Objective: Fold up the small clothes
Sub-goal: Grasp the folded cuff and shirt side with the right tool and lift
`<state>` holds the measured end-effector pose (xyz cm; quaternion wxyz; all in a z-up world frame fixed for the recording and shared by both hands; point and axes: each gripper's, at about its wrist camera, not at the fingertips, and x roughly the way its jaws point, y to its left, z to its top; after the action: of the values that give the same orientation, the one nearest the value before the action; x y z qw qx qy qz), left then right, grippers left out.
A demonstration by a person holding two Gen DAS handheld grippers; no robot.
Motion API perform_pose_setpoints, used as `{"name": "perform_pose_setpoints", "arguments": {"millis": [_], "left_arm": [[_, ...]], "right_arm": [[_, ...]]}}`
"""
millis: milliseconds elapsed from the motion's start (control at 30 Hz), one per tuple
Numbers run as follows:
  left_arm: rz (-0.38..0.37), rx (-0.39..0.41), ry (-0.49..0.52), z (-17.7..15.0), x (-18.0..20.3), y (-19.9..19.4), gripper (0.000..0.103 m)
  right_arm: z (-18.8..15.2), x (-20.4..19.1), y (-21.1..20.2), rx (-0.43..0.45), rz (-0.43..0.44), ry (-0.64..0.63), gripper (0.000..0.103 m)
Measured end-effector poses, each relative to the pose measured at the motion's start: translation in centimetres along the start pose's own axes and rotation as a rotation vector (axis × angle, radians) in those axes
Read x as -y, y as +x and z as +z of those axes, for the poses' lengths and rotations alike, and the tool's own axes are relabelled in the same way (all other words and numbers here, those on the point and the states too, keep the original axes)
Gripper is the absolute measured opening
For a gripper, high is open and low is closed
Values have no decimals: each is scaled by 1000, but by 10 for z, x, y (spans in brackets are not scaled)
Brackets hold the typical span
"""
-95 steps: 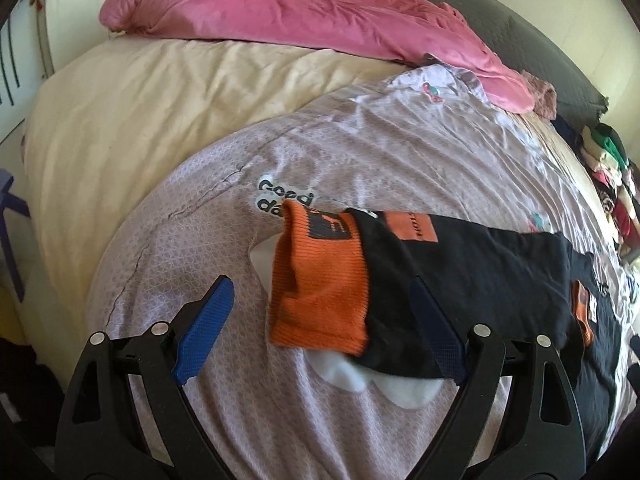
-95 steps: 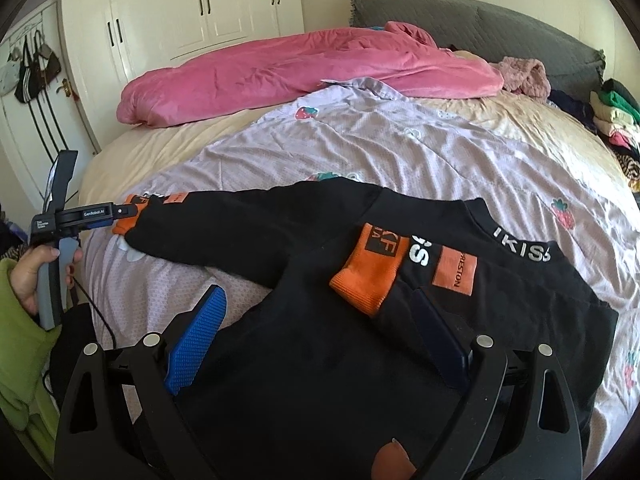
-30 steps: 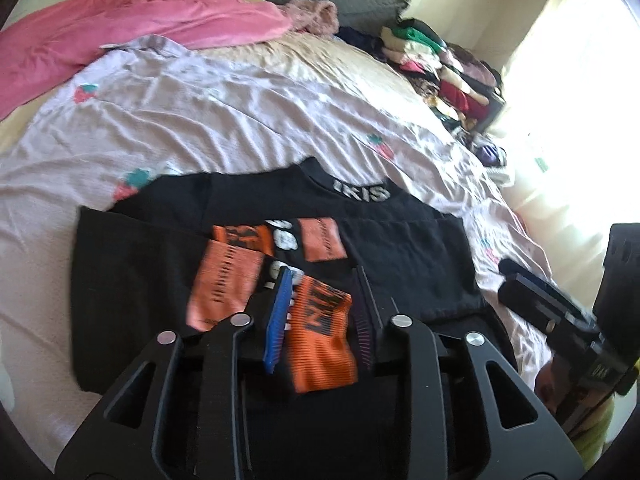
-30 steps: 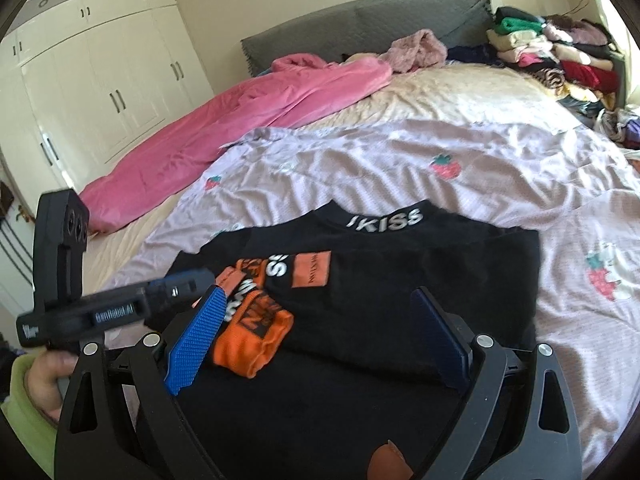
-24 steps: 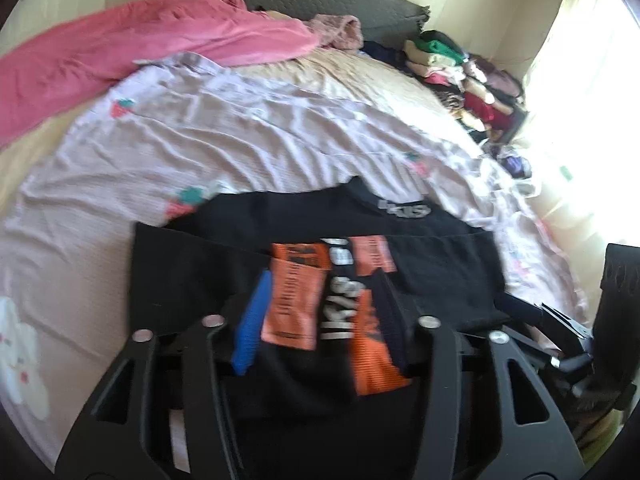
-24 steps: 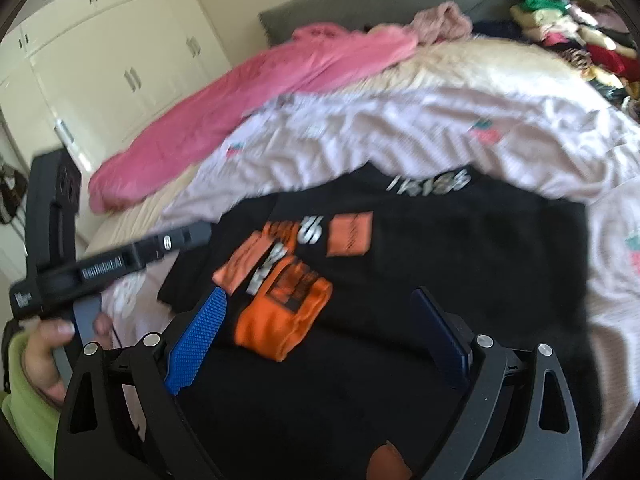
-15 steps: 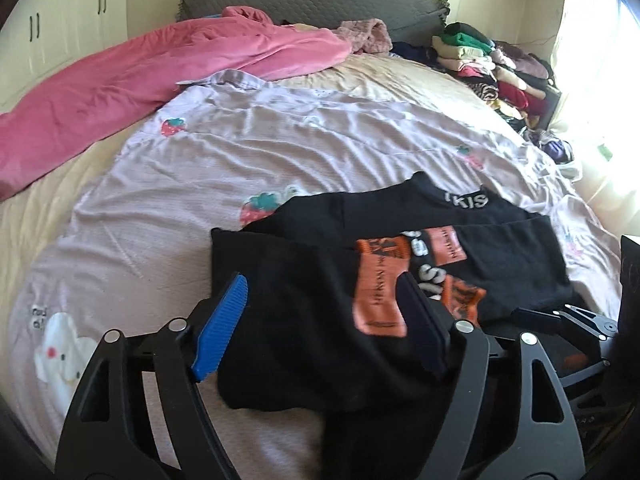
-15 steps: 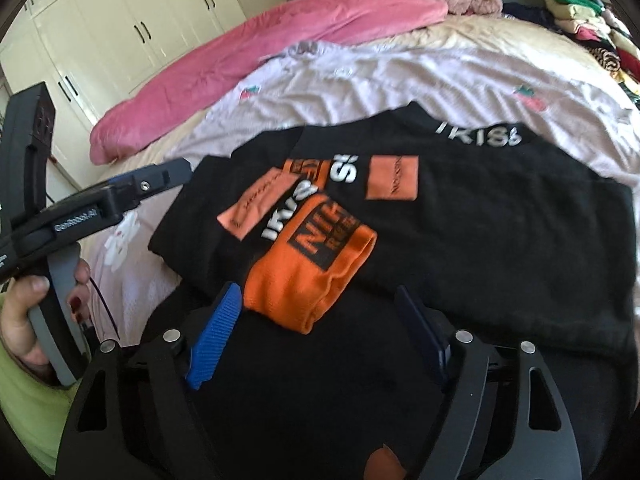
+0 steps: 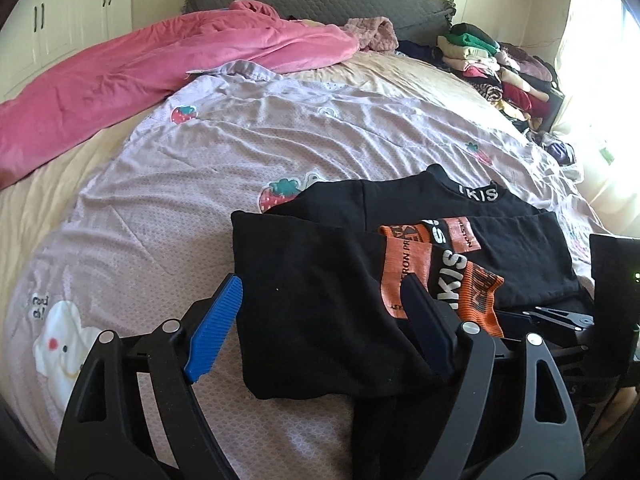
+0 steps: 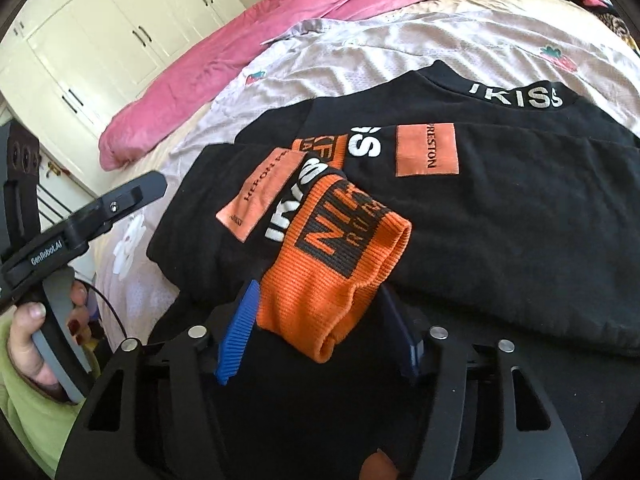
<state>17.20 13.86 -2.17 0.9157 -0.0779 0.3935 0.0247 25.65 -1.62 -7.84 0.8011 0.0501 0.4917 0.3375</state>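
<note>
Fingers (image 10: 236, 332) straddle one orange cuff (image 10: 336, 256); perhaps two sleeves folded.

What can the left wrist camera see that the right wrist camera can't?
Only the left wrist view shows the white bunny print on the sheet and the big clothes pile by the window. Only the right wrist view shows a hand in a green sleeve holding the left gripper's handle. Both show the black top with its orange cuff and the pink blanket.
</note>
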Motion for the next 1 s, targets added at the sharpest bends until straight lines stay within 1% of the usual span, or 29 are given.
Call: {"name": "perform_pose_setpoints", "arguments": {"millis": [67, 100, 133, 167, 200, 233, 400, 600, 700, 733, 767, 833, 1000], "left_arm": [[0, 1, -13, 1, -4, 0, 74], [0, 1, -18, 1, -5, 0, 74], [1, 3, -25, 2, -7, 0, 74], [1, 6, -29, 1, -8, -1, 74], [2, 7, -31, 1, -9, -2, 74], [0, 6, -35, 1, -9, -2, 74], [-1, 9, -45, 3, -13, -5, 74], [-2, 13, -51, 3, -14, -8, 74], [-2, 10, -52, 3, -14, -6, 74], [-10, 9, -57, 3, -14, -8, 74], [-13, 9, -57, 3, -13, -8, 74], [-13, 9, -51, 3, -11, -10, 74], [-21, 3, -44, 2, -3, -11, 74]], "right_arm": [[1, 4, -1, 9, 16, 21, 51], [1, 6, -2, 12, 19, 27, 44], [1, 6, -2, 12, 24, 32, 32], [1, 7, -2, 13, 27, 32, 26], [0, 6, -3, 14, 33, 31, 17], [1, 5, -4, 15, 46, 28, 15], [3, -6, -18, 60, 33, -16, 13], [14, -7, -54, 182, -26, -51, 13], [19, 0, -73, 239, -44, -38, 12], [20, 3, -80, 261, -59, -34, 8], [21, 6, -86, 277, -74, -33, 7], [23, 14, -99, 313, -114, -26, 7], [23, 42, -125, 372, -186, 31, 5]]}}
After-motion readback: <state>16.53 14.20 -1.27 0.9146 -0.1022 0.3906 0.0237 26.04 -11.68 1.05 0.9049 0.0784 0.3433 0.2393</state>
